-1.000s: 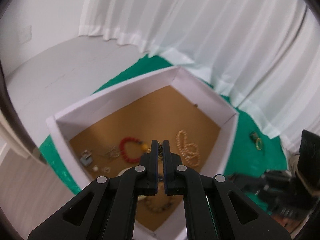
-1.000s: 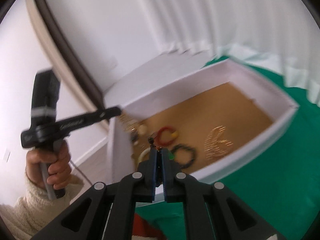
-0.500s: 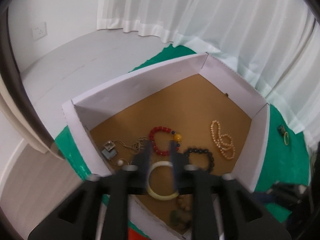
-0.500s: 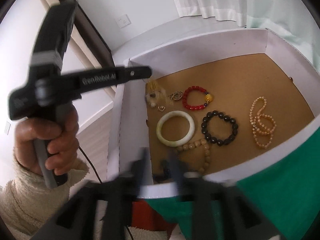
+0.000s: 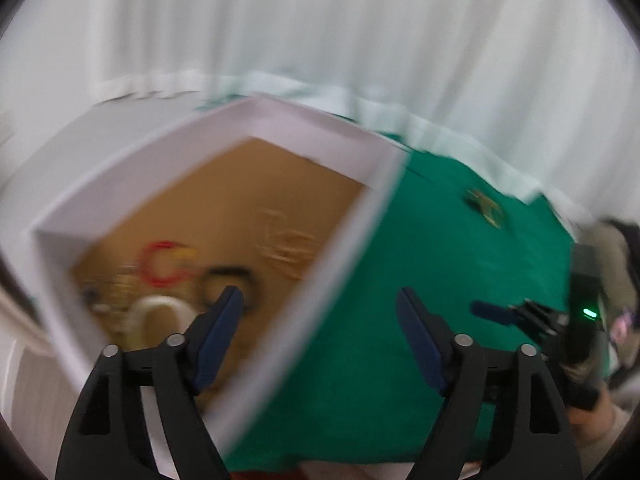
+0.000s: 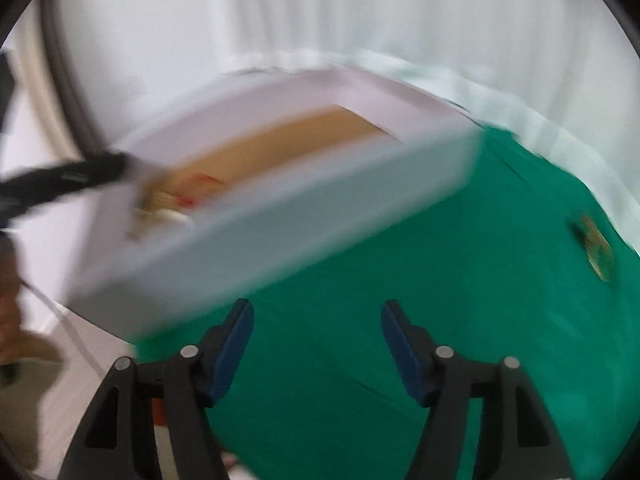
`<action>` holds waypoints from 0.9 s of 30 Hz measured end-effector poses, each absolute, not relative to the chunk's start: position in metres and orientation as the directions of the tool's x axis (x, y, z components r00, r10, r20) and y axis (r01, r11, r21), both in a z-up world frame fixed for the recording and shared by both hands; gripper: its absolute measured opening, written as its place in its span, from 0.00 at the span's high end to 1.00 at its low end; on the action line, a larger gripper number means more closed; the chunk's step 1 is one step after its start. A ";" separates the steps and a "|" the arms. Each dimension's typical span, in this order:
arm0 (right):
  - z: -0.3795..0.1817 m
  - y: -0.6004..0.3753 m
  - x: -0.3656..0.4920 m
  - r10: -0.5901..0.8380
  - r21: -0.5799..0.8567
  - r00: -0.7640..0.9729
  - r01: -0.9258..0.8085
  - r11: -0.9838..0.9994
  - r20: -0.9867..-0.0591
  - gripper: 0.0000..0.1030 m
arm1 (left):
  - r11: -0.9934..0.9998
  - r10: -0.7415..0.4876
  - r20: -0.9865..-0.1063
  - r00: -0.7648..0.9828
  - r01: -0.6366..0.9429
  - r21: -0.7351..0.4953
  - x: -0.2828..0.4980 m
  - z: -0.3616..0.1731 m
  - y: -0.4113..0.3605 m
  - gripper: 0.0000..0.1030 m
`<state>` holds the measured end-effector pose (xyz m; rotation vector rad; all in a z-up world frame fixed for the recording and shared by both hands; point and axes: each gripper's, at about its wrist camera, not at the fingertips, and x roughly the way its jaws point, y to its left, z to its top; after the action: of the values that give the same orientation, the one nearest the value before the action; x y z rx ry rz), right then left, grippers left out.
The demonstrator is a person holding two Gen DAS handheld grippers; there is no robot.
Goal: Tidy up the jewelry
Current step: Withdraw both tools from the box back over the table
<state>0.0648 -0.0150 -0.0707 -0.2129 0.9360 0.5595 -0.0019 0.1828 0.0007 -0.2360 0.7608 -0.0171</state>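
— Where is the jewelry?

— One small piece [image 6: 594, 246] lies on the green cloth [image 6: 400, 280], apart from the box [image 5: 304, 128]. Other pieces are inside.

— And the tongs?

— Left gripper [image 5: 320, 320] and right gripper [image 6: 316, 330] are opening, nothing between. I think next is reaching that piece.

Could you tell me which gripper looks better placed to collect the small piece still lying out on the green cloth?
Probably right. The right gripper, jaws opening and empty, hangs over the green cloth near the small piece; the left gripper straddles the box wall.
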 end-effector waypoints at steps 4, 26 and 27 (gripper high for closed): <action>-0.100 -0.094 0.069 0.251 0.063 0.506 -0.358 0.931 -0.825 0.34 | 0.976 -0.200 -0.714 0.671 0.076 -0.203 0.016 -0.025 0.105 0.18; -0.138 -0.234 0.046 0.023 0.000 0.636 -0.036 0.999 -0.771 0.34 | 0.988 -0.072 -0.773 0.630 0.154 0.033 0.085 -0.117 -0.014 0.18; -0.139 -0.233 0.045 0.017 -0.010 0.641 -0.038 0.999 -0.767 0.34 | 0.988 -0.073 -0.774 0.629 0.152 0.031 0.088 -0.119 -0.015 0.17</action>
<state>0.0449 -0.2330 -0.1387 -0.0256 0.8741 0.0312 0.0877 -0.0149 -0.1189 0.0961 0.8810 -0.1292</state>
